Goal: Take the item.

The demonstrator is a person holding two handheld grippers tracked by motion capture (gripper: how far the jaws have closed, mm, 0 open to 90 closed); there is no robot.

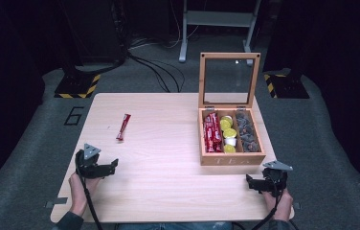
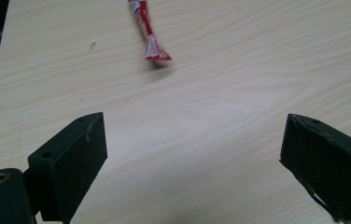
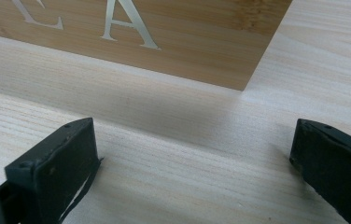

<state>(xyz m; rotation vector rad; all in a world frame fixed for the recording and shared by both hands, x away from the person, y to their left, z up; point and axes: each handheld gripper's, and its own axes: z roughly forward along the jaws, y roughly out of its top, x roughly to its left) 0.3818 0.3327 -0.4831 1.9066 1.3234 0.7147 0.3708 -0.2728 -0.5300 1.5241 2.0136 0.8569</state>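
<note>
Your left gripper (image 1: 112, 166) sits low near the worktop's (image 1: 168, 182) front-left corner, jaws wide apart w/ nothing between them. The red sachet (image 1: 123, 126) lies flat ahead of it, well apart, slanted, on bare wood; in the left gripper view the sachet (image 2: 149, 36) is up top, its crimped end facing you. Plenty of open wood betw. gripper and sachet, and all round the sachet to the left and far edges.

Your right gripper (image 1: 250, 182) is near the front-right corner, jaws also apart and empty, just in front of the tea box (image 1: 233, 158). In the right gripper view the box's front wall (image 3: 187, 42) and its right corner are close ahead; only a narrow strip of worktop is left betw. box and right edge.

Box lid (image 1: 229, 79) stands upright at the back. Inside: red sachets left compartment, yellow pods (image 1: 228, 133) middle, dark items right.
</note>
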